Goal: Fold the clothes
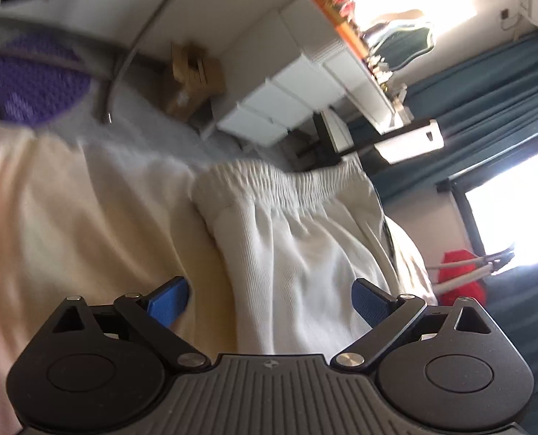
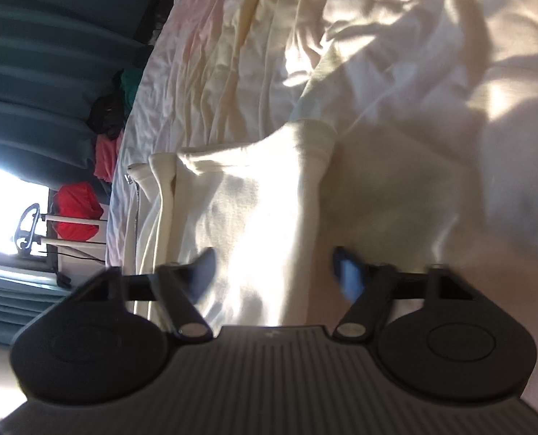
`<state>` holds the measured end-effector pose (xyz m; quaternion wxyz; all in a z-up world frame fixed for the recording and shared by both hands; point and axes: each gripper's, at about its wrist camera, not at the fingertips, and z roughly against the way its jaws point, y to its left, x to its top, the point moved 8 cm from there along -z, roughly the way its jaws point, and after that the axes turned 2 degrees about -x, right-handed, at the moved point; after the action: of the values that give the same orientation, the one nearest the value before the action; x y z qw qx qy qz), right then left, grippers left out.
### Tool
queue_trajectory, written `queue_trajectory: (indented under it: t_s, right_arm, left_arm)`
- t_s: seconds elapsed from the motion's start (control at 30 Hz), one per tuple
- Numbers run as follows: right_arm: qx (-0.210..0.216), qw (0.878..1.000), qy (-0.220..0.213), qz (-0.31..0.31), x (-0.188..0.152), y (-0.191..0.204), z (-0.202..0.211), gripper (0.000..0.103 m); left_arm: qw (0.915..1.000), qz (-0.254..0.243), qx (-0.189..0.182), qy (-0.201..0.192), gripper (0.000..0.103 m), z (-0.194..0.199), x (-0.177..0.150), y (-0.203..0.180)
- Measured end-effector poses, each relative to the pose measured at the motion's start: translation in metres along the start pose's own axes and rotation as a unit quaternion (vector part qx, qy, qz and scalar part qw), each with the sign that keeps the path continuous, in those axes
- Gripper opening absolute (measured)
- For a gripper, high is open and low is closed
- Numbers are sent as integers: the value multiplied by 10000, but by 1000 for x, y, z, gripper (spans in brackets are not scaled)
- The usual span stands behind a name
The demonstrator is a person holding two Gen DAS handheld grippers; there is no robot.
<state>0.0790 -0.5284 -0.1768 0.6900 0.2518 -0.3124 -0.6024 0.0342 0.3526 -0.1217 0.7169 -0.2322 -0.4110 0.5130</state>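
A white garment with a gathered elastic waistband [image 1: 290, 181] lies on a cream bedsheet [image 1: 87, 217]. My left gripper [image 1: 269, 301] is open, its blue pads on either side of the garment's ribbed cloth [image 1: 305, 272], holding nothing. In the right wrist view the same white garment [image 2: 254, 210] lies with a cuffed end [image 2: 316, 137] pointing away. My right gripper [image 2: 272, 272] is open just above the cloth, one finger on each side of it, holding nothing. Both views are tilted and blurred.
A white drawer unit [image 1: 305, 83] with clutter on top stands beyond the bed, near a cardboard box [image 1: 193, 79]. A purple patterned cloth [image 1: 26, 83] lies at far left. Teal curtains [image 2: 44, 54], a bright window and red clothes [image 2: 77, 214] are past the bed edge.
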Motion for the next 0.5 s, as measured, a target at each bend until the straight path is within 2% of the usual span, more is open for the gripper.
queue_trajectory:
  t_s: [0.03,0.07,0.13,0.17,0.27,0.37,0.43,0.5]
  right_arm:
    - [-41,10000,-3,41,1,1,-3,49]
    - [-75,9999,-7,81,2,3,-5,32]
    - [77,9998,-39,163,1,11,-5,18]
    - [150,9997,-58,209,0,15,-5,18]
    - [173,9977,-288,596,2,28,1,18]
    - [-247,9980,-221,538,4,18,-10,20]
    - [-405,9981,-110,458,3,11,-19,20]
    - [-413,9983,-6,419,2,8,-24,20]
  left_arm:
    - [9999,113,-93,71,97,-3,-1,1]
    - [9994,167,-271,104,96,-4,-2,0]
    - [9972,242,-662,261,94,-7,-6,-6]
    - [9954,259,-846,370,94,-10,-8,-9]
    - [9950,143,-792,588,88,-19,-16,-12]
    - [9968,81,-501,619,79,-27,-17,-7]
    - [9972,96,-416,616,66,-31,-15,-4]
    - [9970,106,-434,629,58,-36,-14,-4]
